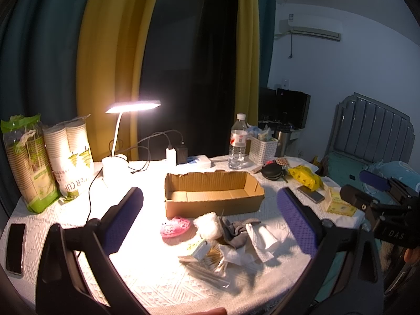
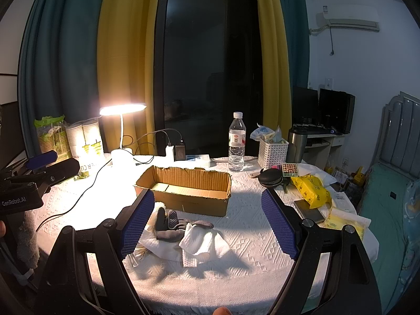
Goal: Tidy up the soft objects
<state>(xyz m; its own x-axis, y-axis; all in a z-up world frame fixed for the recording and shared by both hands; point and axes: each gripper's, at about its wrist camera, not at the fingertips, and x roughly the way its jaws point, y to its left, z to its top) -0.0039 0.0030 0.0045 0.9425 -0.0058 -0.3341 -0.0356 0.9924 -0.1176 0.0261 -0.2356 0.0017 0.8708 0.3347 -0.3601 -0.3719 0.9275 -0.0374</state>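
An open, empty cardboard box (image 1: 212, 193) (image 2: 183, 186) sits mid-table. In front of it lies a pile: a pink mesh item (image 1: 175, 226), a white fluffy ball (image 1: 207, 224), a grey sock (image 1: 235, 232) (image 2: 170, 227), a white cloth (image 1: 262, 239) (image 2: 202, 241) and a bag of cotton swabs (image 1: 207, 257). My left gripper (image 1: 210, 220) is open and empty, hovering above the pile. My right gripper (image 2: 207, 225) is open and empty, over the sock and cloth. Each gripper shows at the edge of the other's view.
A lit desk lamp (image 1: 123, 136), paper cup packs (image 1: 47, 162), a water bottle (image 2: 236, 143), a white basket (image 2: 273, 152), chargers with cables (image 1: 177, 153), a yellow packet (image 2: 311, 190), tissues (image 2: 341, 220), and phones (image 1: 15, 246) (image 1: 311, 194) crowd the table.
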